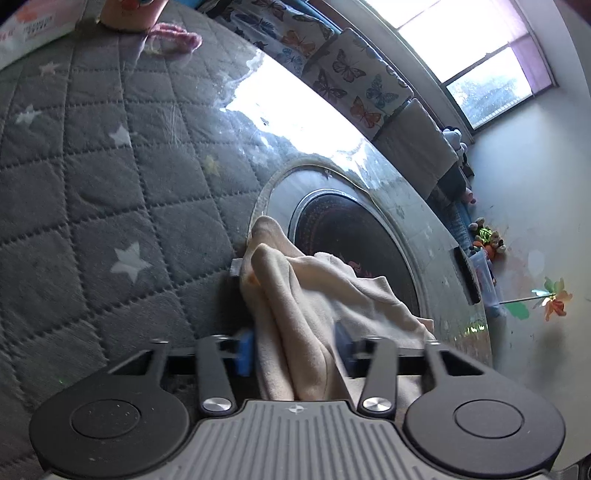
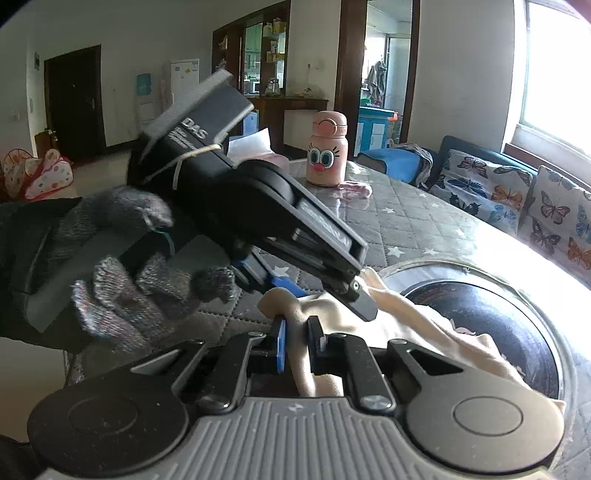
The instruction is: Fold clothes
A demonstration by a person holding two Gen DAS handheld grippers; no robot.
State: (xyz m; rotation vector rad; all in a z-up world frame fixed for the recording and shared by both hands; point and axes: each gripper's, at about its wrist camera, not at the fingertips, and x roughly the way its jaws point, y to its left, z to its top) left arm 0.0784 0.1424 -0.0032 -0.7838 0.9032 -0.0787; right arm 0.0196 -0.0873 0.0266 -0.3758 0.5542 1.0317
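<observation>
We have both grippers, left (image 1: 295,350) and right (image 2: 297,341), pinching 1 cream cloth (image 1: 317,291), bunched and lifted over the quilted table (image 1: 92,184); no neat fold visible, folding remains

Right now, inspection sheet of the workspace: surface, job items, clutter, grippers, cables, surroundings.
Surface: table under a grey quilted star-print cover, with a dark round inset near the work.
Job's things: one cream garment, bunched and lifted, draped over the inset's edge.
Clutter: pink cartoon-face bottle, a pink scrap beside it, and a tissue pack.
Grippers: left gripper and right gripper each shut on the garment; gloved hand holds the left one.
Cables: nothing seen.
Surroundings: butterfly-print cushions, window, pinwheel, dark door.
</observation>
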